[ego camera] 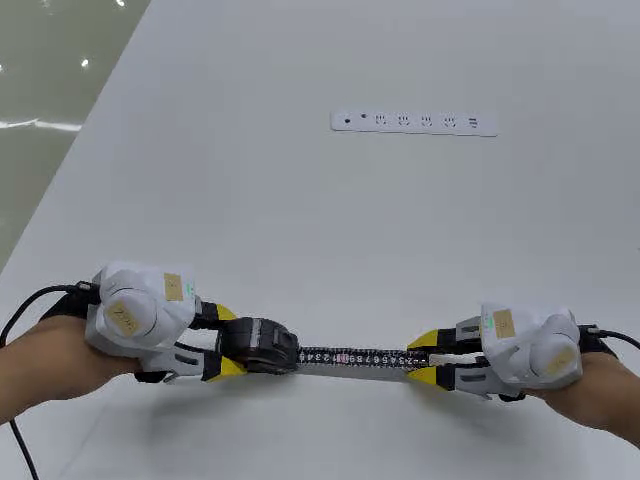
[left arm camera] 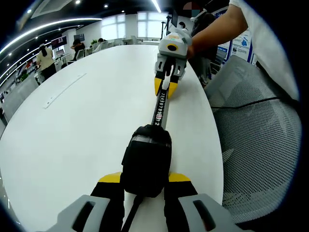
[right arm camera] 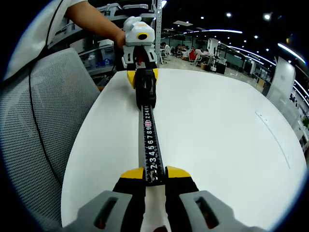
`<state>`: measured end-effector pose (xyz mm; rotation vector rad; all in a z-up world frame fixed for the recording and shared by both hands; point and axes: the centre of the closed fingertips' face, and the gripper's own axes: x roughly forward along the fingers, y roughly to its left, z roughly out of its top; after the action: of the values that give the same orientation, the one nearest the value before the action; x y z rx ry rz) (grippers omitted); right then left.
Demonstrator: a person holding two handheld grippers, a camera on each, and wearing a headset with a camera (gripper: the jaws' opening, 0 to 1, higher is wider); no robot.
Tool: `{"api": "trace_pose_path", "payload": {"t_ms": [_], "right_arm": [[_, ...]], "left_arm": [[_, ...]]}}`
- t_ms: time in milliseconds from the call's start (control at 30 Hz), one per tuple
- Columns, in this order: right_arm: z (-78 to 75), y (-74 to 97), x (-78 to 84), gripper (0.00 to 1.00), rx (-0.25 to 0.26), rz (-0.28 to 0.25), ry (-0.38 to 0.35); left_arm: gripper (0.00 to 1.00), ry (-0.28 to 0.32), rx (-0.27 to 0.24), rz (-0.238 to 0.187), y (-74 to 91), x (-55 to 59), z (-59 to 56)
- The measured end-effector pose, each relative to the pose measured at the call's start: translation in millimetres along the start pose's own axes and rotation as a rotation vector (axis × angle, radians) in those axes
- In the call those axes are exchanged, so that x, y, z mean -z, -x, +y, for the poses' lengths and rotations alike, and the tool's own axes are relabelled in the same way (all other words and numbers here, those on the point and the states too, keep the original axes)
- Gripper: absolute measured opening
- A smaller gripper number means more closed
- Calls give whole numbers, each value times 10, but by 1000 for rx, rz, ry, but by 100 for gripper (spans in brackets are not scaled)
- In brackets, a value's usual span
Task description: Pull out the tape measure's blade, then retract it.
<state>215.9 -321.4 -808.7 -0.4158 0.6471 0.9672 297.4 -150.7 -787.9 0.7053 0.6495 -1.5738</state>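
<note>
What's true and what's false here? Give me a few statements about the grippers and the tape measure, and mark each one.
1. The left gripper holds the tape measure's black case. True.
2. The blade is fully wound inside the case. False: it is pulled out and spans from the case to the right gripper.
3. The right gripper pinches the blade's end. True.
4. The white power strip lies between the two grippers. False: it lies farther off on the table, beyond them.

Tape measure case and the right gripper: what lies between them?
The pulled-out blade bridges the gap from the case to the right gripper, numbers up, over bare white table; head view and right gripper view show it.
</note>
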Motion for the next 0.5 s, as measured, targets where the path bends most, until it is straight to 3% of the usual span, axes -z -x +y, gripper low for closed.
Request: {"api": "trace_pose_path", "payload": {"t_ms": [500], "right_arm": [[-25, 172, 159, 12, 13, 26, -20]], "left_arm": [[28, 1, -2, 3, -7, -17, 0]]}}
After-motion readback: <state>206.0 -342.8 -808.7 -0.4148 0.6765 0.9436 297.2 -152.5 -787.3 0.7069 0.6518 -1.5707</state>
